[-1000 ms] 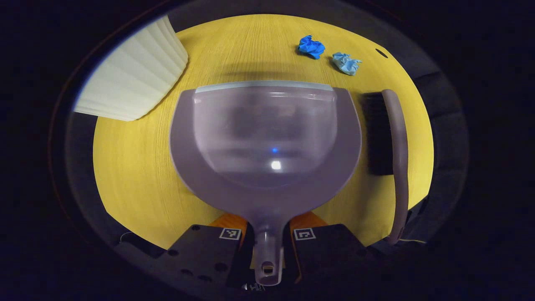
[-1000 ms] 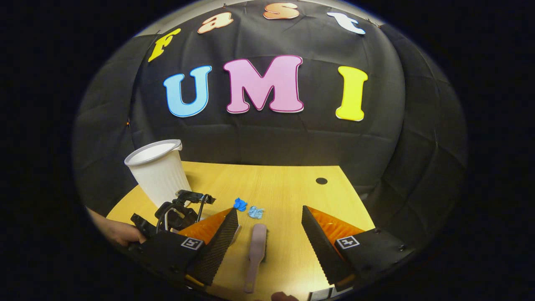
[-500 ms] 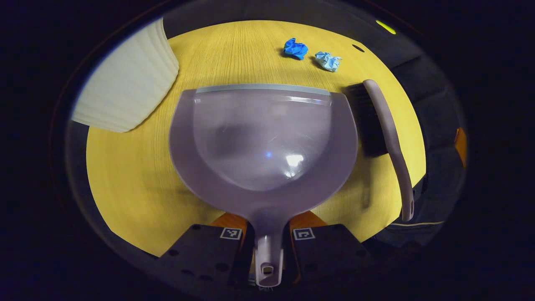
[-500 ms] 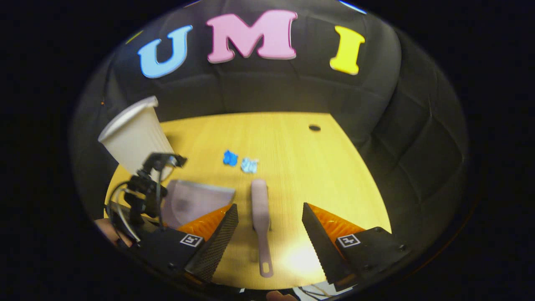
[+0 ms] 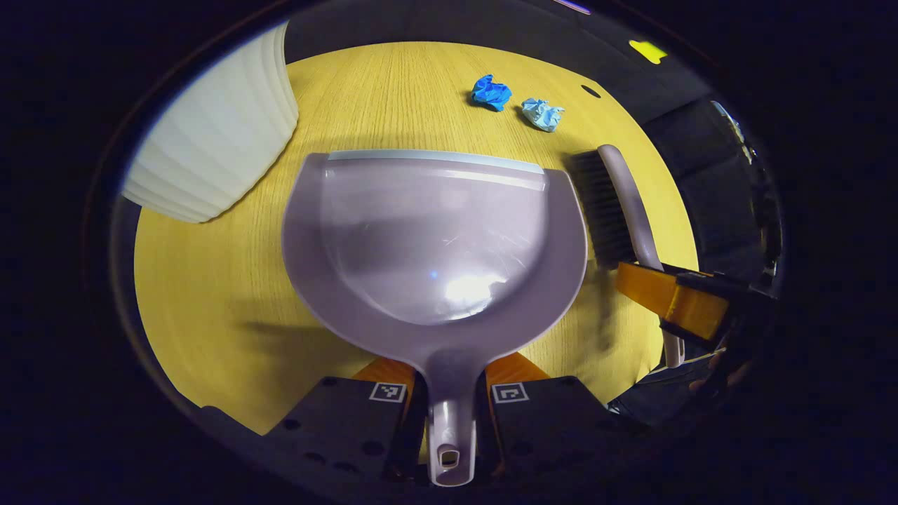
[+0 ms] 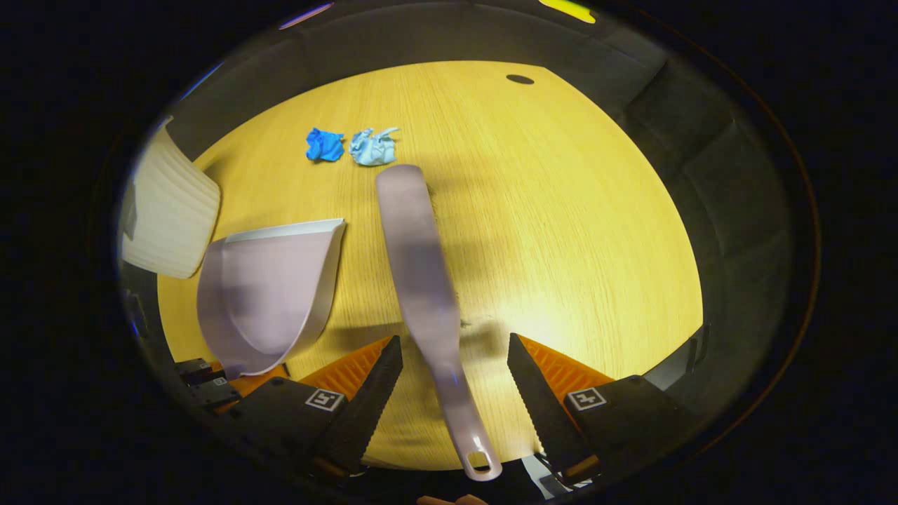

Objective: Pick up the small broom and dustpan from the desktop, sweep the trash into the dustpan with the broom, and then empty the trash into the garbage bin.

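My left claw [image 5: 449, 421] has both fingers pressed on the dustpan's handle, so the dustpan [image 5: 435, 238] sits straight ahead of it, its pan spread wide over the yellow bench [image 5: 210, 280] with the pale front lip farthest from me. Ahead and to the left of this claw stands the white ribbed garbage bin [image 5: 217, 147]; ahead beyond the pan's lip lie the two bits of trash — a dark blue crumpled scrap [image 5: 490, 92] and, just beside it, a light blue crumpled scrap [image 5: 541, 113]. To the right of the dustpan the broom [image 5: 617, 203] lies on the bench, bristles toward the pan. In the right gripper view, my right claw [image 6: 454, 393] stands wide open, its fingers set on either side of the broom's handle without touching it — the broom [image 6: 421, 280] runs from between them straight ahead, its head ending just short of the light blue scrap [image 6: 372, 146], with the dark blue one [image 6: 323, 145] just left of that. From this claw the dustpan [image 6: 270, 294] is ahead to the left, the bin [image 6: 165, 217] farther left. The bench [image 6: 575, 231] to the right carries a small dark hole [image 6: 520, 79] at its far edge.
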Tool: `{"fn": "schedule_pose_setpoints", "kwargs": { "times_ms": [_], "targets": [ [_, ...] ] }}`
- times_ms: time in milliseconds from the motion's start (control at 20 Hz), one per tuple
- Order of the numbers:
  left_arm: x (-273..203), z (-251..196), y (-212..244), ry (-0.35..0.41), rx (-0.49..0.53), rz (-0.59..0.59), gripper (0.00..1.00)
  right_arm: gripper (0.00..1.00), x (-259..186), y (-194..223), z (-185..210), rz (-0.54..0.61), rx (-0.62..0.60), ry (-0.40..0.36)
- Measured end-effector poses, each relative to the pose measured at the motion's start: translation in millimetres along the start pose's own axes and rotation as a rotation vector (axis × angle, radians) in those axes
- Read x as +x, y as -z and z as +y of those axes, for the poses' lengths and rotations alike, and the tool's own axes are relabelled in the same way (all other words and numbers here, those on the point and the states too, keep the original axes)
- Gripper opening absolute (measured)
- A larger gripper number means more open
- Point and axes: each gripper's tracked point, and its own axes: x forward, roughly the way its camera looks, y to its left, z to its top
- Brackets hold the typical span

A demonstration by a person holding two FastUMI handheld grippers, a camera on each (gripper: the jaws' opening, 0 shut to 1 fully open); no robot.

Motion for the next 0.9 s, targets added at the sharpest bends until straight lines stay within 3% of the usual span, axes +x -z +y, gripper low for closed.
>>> {"fn": "schedule_pose_setpoints", "kwargs": {
  "times_ms": [150,350,550,750,900],
  "targets": [
    [0,0,-2,0.009,-0.012,-0.007,0.28,0.91,13,4,-3,0.077,-0.066,0.019],
    [-1,0,-4,0.022,-0.033,-0.018,0.28,0.54,21,2,2,0.125,-0.055,0.006],
    [-2,1,-3,0.025,-0.035,-0.018,0.27,0.29,23,-1,7,0.156,-0.143,-0.016],
    [-2,2,-3,0.033,-0.018,-0.007,0.28,0.25,18,-15,5,0.172,-0.218,-0.071],
    [-6,9,-2,0.017,0.015,0.012,0.28,0.25,17,-50,-14,0.127,-0.283,-0.039]
  ]
}}
